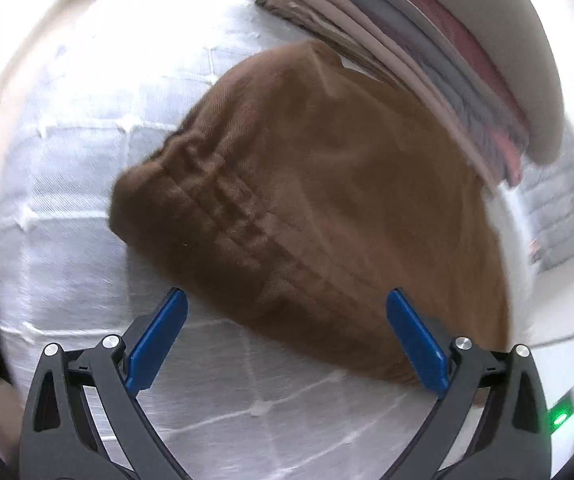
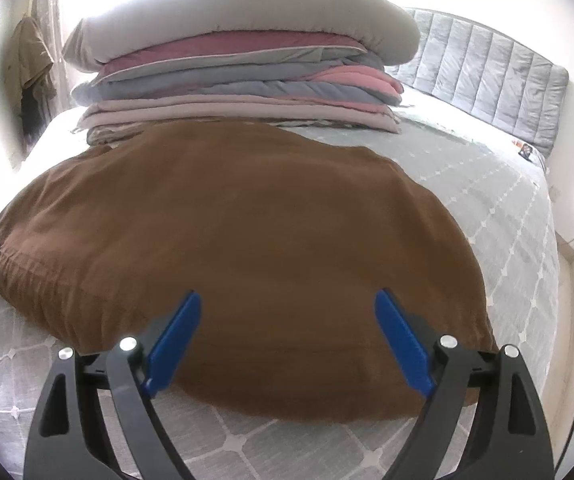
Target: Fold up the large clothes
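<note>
Your left gripper (image 1: 286, 300) is angled steeply down at the bed, and its view is tilted, so the bed (image 1: 67, 184) runs askew under it. Its two blue-padded fingers (image 1: 159, 336) stand wide apart with nothing between the pads; they hover just above the near edge of the brown fabric garment (image 1: 327, 200), and the blur leaves it unclear whether a tip grazes the cloth.

Your right gripper (image 2: 287, 302) tips down less sharply, looking along the bed toward its far end. Its jaws also stand wide, and the blue pads (image 2: 175, 340) grip nothing: the brown garment (image 2: 227, 220) lies under and beyond them, its near hem passing below the fingers.

The brown garment lies spread flat, in a broad rounded shape, across the middle of the bed, on the pale grey quilted cover with its white diamond stitching (image 2: 507, 220). A gathered, ribbed band (image 1: 207, 192) runs along its left end, near the left edge of the bed. Its far edge reaches the foot of a tall stack of folded bedding in pink, grey and beige with a white pillow on top (image 2: 239, 64). To the right of that stack stands a grey padded headboard (image 2: 487, 72) at the bed's far right corner.
</note>
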### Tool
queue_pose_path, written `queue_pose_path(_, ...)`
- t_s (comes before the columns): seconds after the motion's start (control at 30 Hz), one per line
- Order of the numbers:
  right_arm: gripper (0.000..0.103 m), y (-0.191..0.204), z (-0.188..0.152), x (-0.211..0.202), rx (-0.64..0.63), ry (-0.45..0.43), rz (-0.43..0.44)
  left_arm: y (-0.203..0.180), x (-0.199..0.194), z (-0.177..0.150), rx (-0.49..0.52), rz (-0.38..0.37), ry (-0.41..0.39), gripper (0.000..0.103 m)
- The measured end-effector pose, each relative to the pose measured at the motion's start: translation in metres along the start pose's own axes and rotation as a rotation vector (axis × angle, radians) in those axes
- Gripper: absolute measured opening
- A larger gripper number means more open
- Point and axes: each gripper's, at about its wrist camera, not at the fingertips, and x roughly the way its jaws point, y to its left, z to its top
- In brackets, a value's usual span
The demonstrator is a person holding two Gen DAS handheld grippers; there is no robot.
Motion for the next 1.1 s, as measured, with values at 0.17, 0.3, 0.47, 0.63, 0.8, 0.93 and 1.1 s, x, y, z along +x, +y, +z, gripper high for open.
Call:
queue_pose_path(0.17,0.087,0.005,0.0,0.002,0.001,0.0,0.013,0.018,0.012,0.004,-0.121,-0.106,-0.05,0.096)
queue_pose_path(0.3,0.087,0.012,0.002,0.005,0.0,0.004,0.034,0.027,0.021,0.005,-0.179,-0.124,-0.09,0.096)
queue_pose_path(0.47,0.087,0.022,0.003,0.007,-0.013,0.006,0.063,0.035,0.026,0.0,-0.269,-0.165,-0.156,0.096)
queue_pose_path(0.63,0.087,0.028,0.0,0.01,-0.011,0.013,0.082,0.056,0.021,-0.013,-0.463,-0.219,-0.263,0.091)
queue_pose_path(0.8,0.087,0.026,0.003,0.006,-0.008,-0.002,0.093,0.065,0.007,-0.028,-0.573,-0.137,-0.242,0.073)
queue_pose_path(0.93,0.087,0.024,0.005,0.007,-0.001,-0.005,0.103,0.075,0.001,-0.048,-0.618,-0.05,-0.175,0.091)
queue_pose_path(1.1,0.087,0.028,0.001,0.01,-0.02,0.007,0.11,0.074,0.015,-0.035,-0.6,-0.089,-0.228,0.096)
